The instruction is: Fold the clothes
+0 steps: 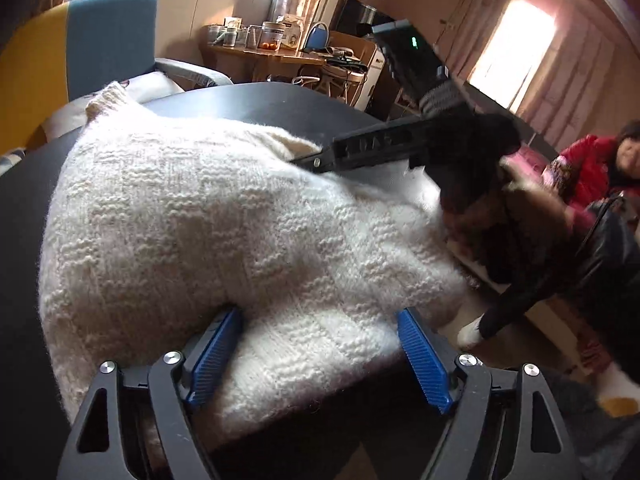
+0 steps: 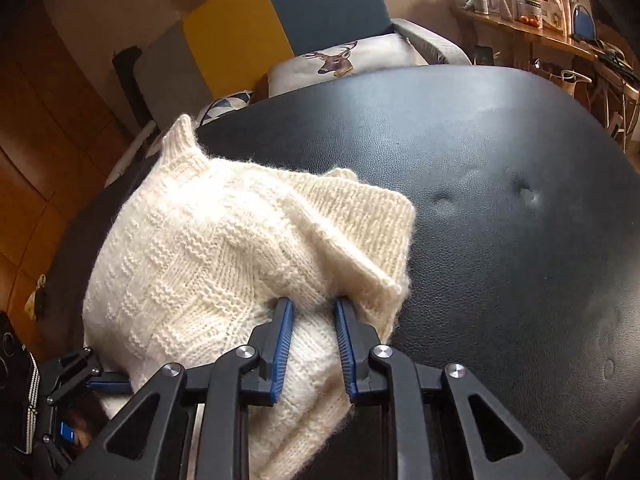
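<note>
The cream sweater (image 2: 208, 256) lies bunched on the black bench (image 2: 500, 200), the right tool (image 2: 314, 306) clamped on a fold and the left tool (image 1: 320, 316) spread apart, so a tug may drag everything off the edge.

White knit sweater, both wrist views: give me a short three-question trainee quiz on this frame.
1. True or false: the left gripper has its jaws spread wide around a fold of the white knit sweater.
2. Multiple choice: what does the sweater lie on? A) wooden floor B) black padded surface C) yellow and blue sofa
3. Fill in: the right gripper pinches knit near the sweater's ribbed ____.

Key: 1 true; 2 B; 3 edge
</note>
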